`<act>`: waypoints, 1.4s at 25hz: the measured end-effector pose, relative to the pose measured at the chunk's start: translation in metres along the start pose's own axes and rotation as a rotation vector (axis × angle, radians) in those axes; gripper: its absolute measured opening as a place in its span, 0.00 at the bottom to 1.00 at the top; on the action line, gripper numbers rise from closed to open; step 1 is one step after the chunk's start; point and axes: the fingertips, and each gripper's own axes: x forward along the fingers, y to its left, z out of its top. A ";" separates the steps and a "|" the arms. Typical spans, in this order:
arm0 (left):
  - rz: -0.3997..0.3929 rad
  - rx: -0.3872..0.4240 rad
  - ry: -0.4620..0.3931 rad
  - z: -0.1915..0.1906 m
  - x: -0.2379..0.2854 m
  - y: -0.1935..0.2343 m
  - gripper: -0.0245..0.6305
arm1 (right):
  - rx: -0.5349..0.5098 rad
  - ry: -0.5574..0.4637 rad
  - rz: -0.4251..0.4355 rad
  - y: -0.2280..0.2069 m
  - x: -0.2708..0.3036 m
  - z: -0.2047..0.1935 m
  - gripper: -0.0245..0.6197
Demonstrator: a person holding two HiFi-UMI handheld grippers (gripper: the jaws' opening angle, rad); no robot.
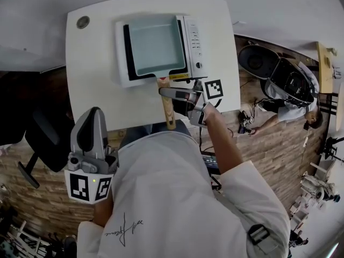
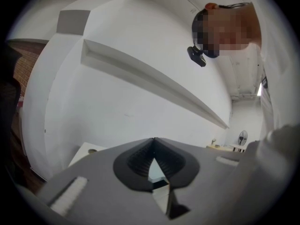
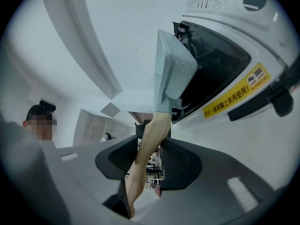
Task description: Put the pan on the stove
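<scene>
Up on the white bench [image 1: 91,74], the pale blue-grey rectangular pan [image 1: 156,44] sits square on the black top of the white portable stove [image 1: 194,42], its long pale wooden handle [image 1: 170,114] reaching back past the stove's front edge toward the person. Right gripper [image 1: 167,93] is at that handle just below the pan — its jaws are clamped on the wood, which runs straight through between the pads. Left gripper [image 1: 94,114] hangs well back by the person's white sleeve, off the bench's near corner, jaws together with nothing between them.
</scene>
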 end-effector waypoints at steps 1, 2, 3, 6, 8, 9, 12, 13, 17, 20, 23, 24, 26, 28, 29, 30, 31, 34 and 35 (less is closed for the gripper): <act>0.002 0.013 0.000 0.001 0.000 0.000 0.12 | 0.001 0.001 0.002 0.001 0.000 0.000 0.26; 0.003 0.019 0.000 0.003 0.000 0.000 0.12 | 0.000 0.002 0.004 0.001 0.000 0.000 0.26; 0.004 0.020 -0.001 0.003 -0.001 0.001 0.12 | -0.002 0.004 0.006 0.002 0.000 0.000 0.26; -0.002 0.018 0.001 0.003 0.000 0.001 0.12 | -0.002 0.000 0.013 0.002 0.001 0.001 0.26; -0.007 0.020 0.000 0.004 0.002 -0.002 0.12 | 0.003 -0.006 0.018 0.001 0.001 0.002 0.26; -0.009 0.019 -0.001 0.004 0.003 -0.003 0.12 | 0.007 -0.011 0.020 0.001 0.001 0.002 0.26; -0.013 0.013 -0.003 0.002 0.005 -0.005 0.12 | 0.022 -0.037 0.027 0.000 0.000 0.004 0.26; -0.015 0.011 -0.004 0.002 0.004 -0.005 0.12 | 0.025 -0.044 0.028 0.000 0.000 0.004 0.26; -0.024 0.011 -0.003 0.000 0.003 -0.006 0.12 | 0.037 -0.069 0.028 -0.001 0.000 0.003 0.26; -0.027 0.013 -0.004 0.000 0.003 -0.005 0.12 | 0.013 -0.086 0.041 0.002 0.001 0.004 0.26; -0.030 0.015 -0.001 0.000 0.002 -0.003 0.12 | -0.009 -0.108 0.066 0.005 -0.002 0.003 0.32; -0.028 0.014 -0.001 0.000 0.002 -0.002 0.12 | -0.002 -0.121 0.071 0.005 -0.003 0.004 0.32; -0.025 0.013 -0.001 0.000 0.001 0.001 0.12 | 0.011 -0.147 0.067 0.003 -0.008 0.007 0.33; -0.029 0.017 -0.001 0.000 0.000 0.001 0.12 | 0.010 -0.165 0.056 0.002 -0.013 0.007 0.32; -0.032 0.021 0.000 -0.001 0.000 0.001 0.12 | -0.001 -0.170 0.045 0.001 -0.017 0.005 0.32; -0.034 0.025 0.001 -0.001 -0.001 0.002 0.12 | -0.018 -0.172 0.026 0.001 -0.020 0.003 0.32; -0.034 0.027 0.002 -0.001 -0.001 0.003 0.12 | -0.039 -0.175 0.004 0.000 -0.024 0.002 0.32; -0.029 0.023 -0.002 -0.001 -0.003 0.007 0.12 | -0.085 -0.198 -0.053 -0.002 -0.037 0.000 0.32; -0.028 0.022 -0.005 -0.001 -0.004 0.007 0.12 | -0.098 -0.212 -0.070 -0.002 -0.041 0.000 0.32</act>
